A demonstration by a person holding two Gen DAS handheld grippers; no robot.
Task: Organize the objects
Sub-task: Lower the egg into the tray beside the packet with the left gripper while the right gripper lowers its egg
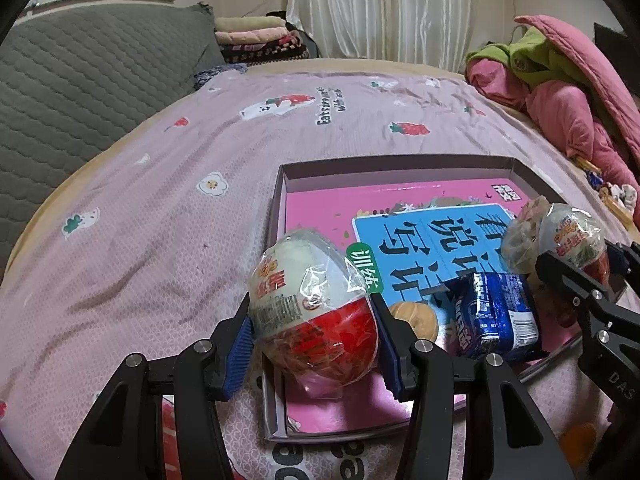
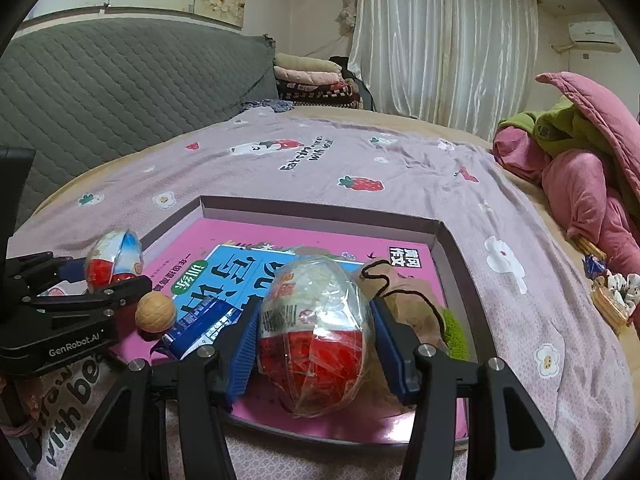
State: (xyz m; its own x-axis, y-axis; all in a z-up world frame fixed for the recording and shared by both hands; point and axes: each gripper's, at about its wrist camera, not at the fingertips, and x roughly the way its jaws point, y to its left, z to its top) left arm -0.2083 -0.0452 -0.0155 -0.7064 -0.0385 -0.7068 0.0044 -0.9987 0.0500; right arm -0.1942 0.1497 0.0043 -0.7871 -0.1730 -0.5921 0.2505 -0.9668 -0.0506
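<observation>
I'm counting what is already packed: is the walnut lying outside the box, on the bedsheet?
No. In the right wrist view the walnut rests inside the box, on the pink book beside the blue packet.

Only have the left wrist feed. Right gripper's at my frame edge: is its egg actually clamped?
Observer: Yes. The right wrist view shows the right gripper with both blue pads pressed against the sides of its wrapped egg.
Operator: Tan round thing, half hidden here?
Observer: A whole walnut, lying beside the blue packet.
Operator: Anything on the far side of that egg?
Observer: A brown pouch with a black cord, and beyond it a green fuzzy item near the right wall of the box.
</observation>
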